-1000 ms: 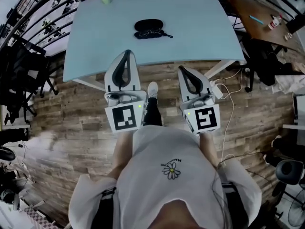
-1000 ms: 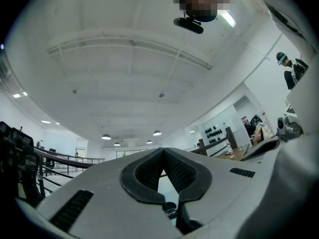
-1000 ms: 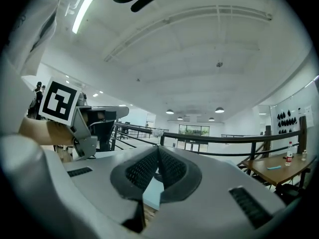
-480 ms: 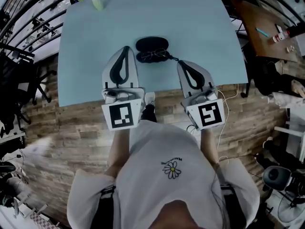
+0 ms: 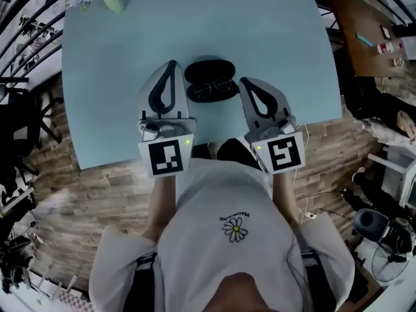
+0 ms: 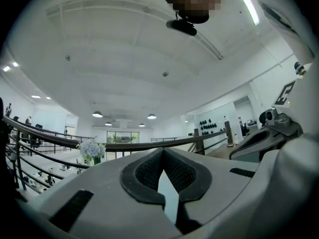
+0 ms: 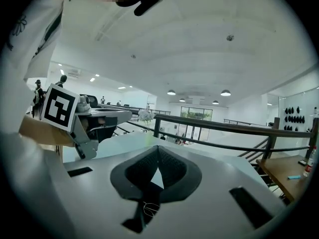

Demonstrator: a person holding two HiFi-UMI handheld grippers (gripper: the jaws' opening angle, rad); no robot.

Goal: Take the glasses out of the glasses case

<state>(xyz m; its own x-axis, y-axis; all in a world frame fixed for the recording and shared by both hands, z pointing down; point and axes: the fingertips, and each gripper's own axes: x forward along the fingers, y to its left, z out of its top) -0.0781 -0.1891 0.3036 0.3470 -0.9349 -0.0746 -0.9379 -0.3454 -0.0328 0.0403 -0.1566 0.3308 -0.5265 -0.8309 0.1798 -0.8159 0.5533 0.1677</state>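
A black glasses case (image 5: 209, 70) lies open on the light blue table (image 5: 195, 18), near its front edge. The thin-framed glasses (image 5: 214, 88) rest in the half of the case nearer to me. My left gripper (image 5: 172, 64) is just left of the case, its jaws shut with nothing between them (image 6: 162, 151). On the case's right side is my right gripper (image 5: 242, 81), also shut and empty (image 7: 158, 148). Neither gripper touches the case. Part of the glasses (image 7: 148, 208) shows through the gap below the right jaws.
A small vase of pale flowers (image 5: 107, 0) stands at the table's far left corner. A brown table (image 5: 380, 28) with small items is at the right. Black chairs (image 5: 19, 109) stand left of the table, and cables (image 5: 312, 200) lie on the wooden floor.
The person has stepped up to the table. Both grippers moved forward from over the floor to over the table and now flank the open case. Both stayed shut.
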